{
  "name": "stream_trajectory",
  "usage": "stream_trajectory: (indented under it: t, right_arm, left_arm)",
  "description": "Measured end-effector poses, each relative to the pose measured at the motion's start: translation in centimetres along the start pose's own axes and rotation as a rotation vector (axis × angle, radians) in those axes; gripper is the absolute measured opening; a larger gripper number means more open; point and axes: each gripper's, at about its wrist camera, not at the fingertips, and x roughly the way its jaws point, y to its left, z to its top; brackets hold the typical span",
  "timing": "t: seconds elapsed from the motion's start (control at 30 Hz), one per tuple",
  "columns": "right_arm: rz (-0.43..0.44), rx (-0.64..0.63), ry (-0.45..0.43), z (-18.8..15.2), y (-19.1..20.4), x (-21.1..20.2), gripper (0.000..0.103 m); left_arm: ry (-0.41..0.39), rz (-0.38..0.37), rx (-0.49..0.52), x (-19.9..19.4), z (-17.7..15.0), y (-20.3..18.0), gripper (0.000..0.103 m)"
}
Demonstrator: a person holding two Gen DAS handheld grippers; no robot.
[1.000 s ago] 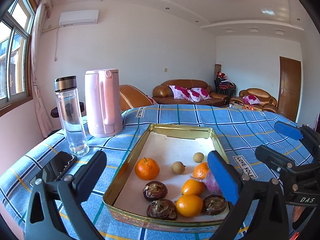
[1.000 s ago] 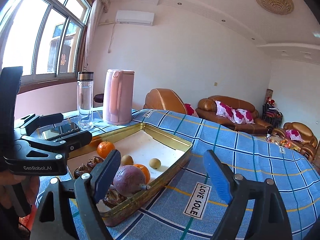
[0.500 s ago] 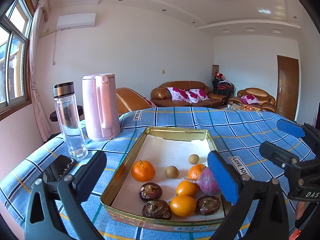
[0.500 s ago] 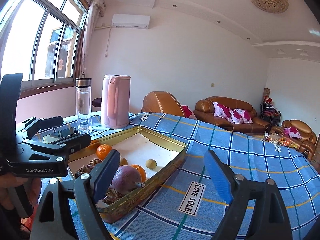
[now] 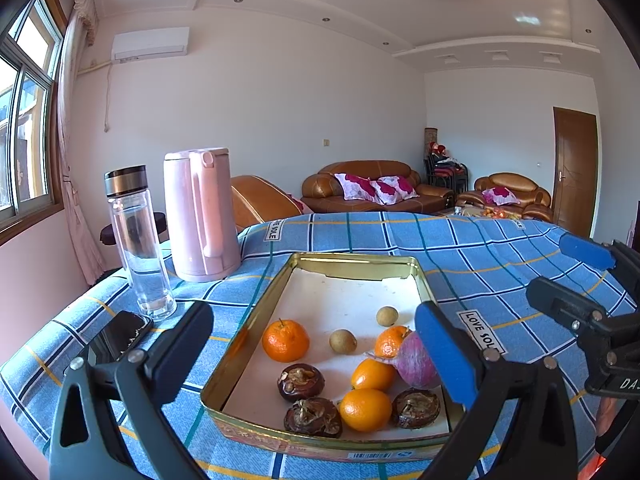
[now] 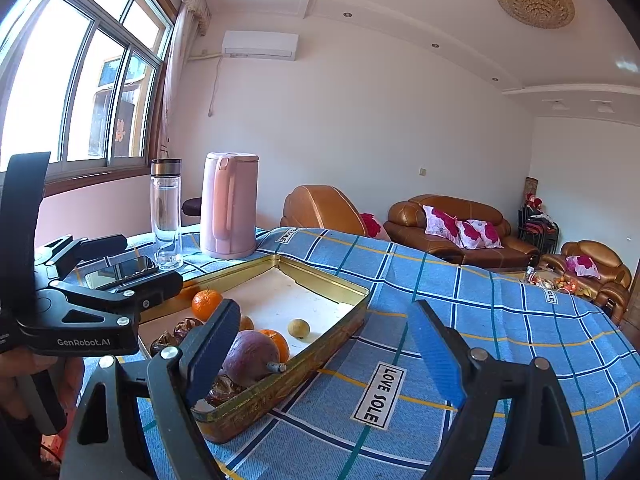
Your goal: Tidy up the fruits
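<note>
Your fruits all lie in the gold tin (image 5: 256,320) on the blue checked desk (image 5: 480,256). The purple passion fruit (image 6: 250,356) sits at lower left of the right wrist frame, just beside the inner pad of your right gripper (image 6: 320,352), its stem pointing right; that hand is nearer. Both the right and your left gripper (image 5: 316,356) gape wide, holding nothing.

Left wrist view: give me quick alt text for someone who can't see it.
A gold tin tray on a blue checked tablecloth holds oranges, small brown fruits and a purple fruit. The open left gripper hovers before it.
</note>
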Motion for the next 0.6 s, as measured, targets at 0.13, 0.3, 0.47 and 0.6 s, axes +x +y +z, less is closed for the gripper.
stream_trajectory:
  t: [0.13, 0.3, 0.47, 0.6]
  right_arm:
    - [0.0, 0.0, -0.004, 0.0, 0.0, -0.2, 0.087]
    - [-0.008, 0.004, -0.011, -0.1, -0.2, -0.5, 0.087]
    - [-0.016, 0.015, -0.017, -0.2, -0.8, -0.9, 0.087]
    - [-0.023, 0.025, -0.018, -0.3, -1.2, -1.0, 0.087]
  left_arm:
    - [0.002, 0.005, 0.013, 0.0, 0.0, -0.2, 0.103]
    - [0.016, -0.004, 0.028, 0.1, 0.1, -0.5, 0.103]
    - [0.007, 0.011, 0.054, -0.2, 0.2, -1.1, 0.103]
    - [-0.015, 0.0, 0.056, -0.7, 0.4, -1.4, 0.103]
